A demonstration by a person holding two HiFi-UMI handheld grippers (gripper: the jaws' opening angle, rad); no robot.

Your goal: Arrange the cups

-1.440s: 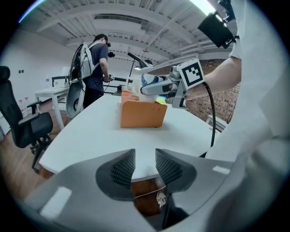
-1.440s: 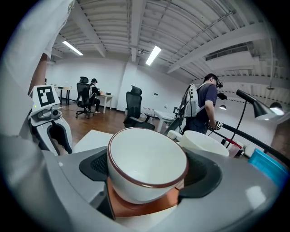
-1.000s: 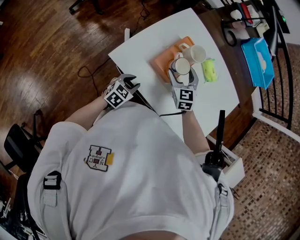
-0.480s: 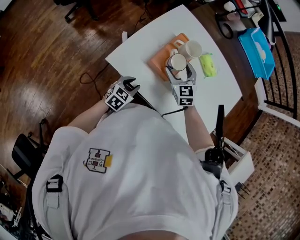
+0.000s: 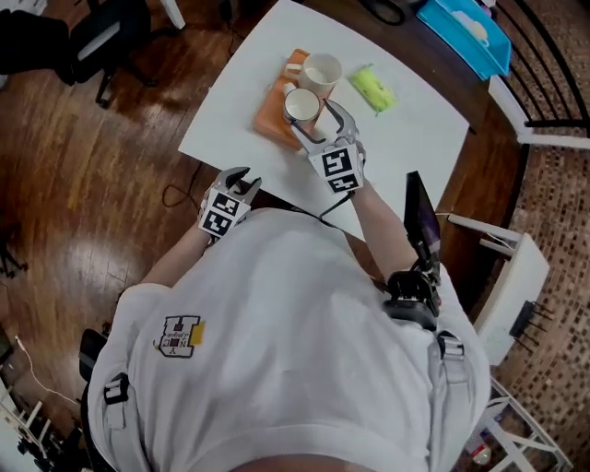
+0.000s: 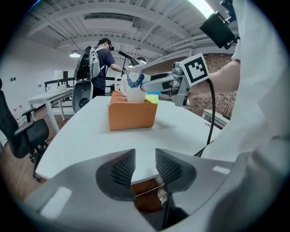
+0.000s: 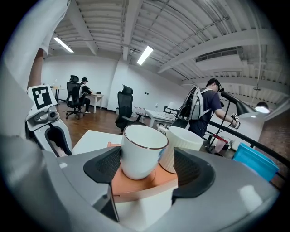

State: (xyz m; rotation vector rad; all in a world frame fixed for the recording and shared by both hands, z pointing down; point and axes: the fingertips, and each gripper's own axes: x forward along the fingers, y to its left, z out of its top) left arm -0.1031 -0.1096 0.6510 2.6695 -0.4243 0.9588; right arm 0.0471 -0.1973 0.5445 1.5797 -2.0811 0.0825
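Head view first: since a second ago your gaze has swung, so the table (image 5: 406, 138) now sits higher in frame, yet on it almost nothing differs. Your right tongs (image 7: 147, 165) remain around the same cup (image 5: 301, 108). Your left tongs (image 6: 145, 165) remain off the table's near edge. For the task, I judge that the cup is either set in its spot and awaiting release, or only just bracketed for a lift; the pictures don't settle which.

At the far corner, the bin (image 5: 466, 28) holds something pale, too small to tell. The tray (image 5: 269, 115) holds both cups. The plain cup stands upright on its near part, and the ribbed cup (image 5: 323, 71) stands just behind it, close beside; whether they touch I cannot tell. Both look empty. A green item (image 5: 371, 89) lies on the bare table, near the ribbed cup and apart from the tray.

Right gripper view shows your jaws standing wide around the plain cup. One jaw lies against its wall and a sliver of gap shows at the other, so it reads as a loose bracket, not a clamp. Your left jaws are parted a little, with nothing between them.
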